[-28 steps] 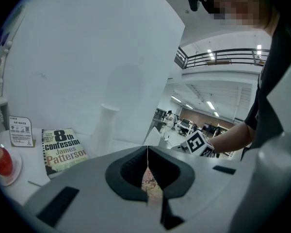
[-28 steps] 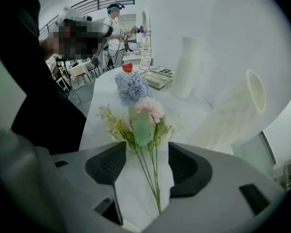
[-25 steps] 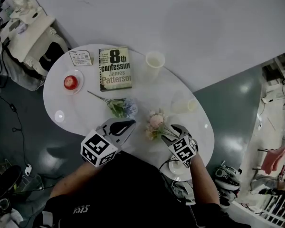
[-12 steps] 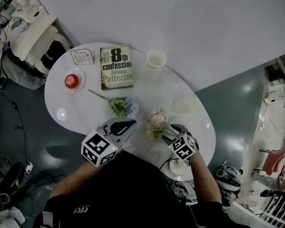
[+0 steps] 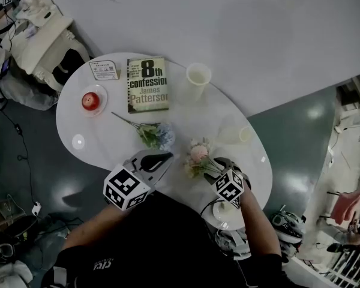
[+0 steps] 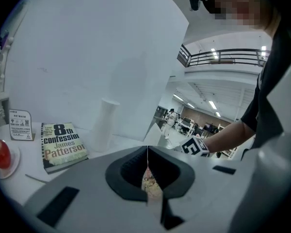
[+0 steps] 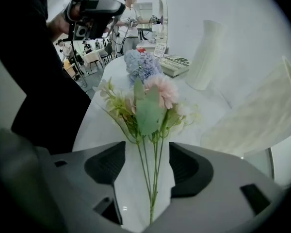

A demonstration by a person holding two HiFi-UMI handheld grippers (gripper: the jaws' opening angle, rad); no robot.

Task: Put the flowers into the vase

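A pink flower bunch [image 5: 197, 156] lies on the white oval table [image 5: 108, 143], its thin stems [image 7: 153, 178] running back between the jaws of my right gripper [image 5: 216, 165]. Those jaws have just been opening; they stand apart on either side of the stems without pressing them. A blue hydrangea stem [image 5: 157, 135] lies further left on the table. My left gripper [image 5: 164, 157] hovers shut and empty near the table's front edge, beside the pink bunch. A tall white vase [image 5: 195, 77] stands at the far edge.
A paperback book [image 5: 146, 86], a small card [image 5: 104, 71] and a red apple on a saucer [image 5: 90, 101] sit at the far left. A translucent ribbed vessel [image 5: 233, 133] is to the right of the flowers. A small dish [image 5: 224, 210] sits under my right hand.
My right gripper has rolled slightly over the pink bunch's stems. Both flower bunches lie where they were, and the left gripper has not moved.
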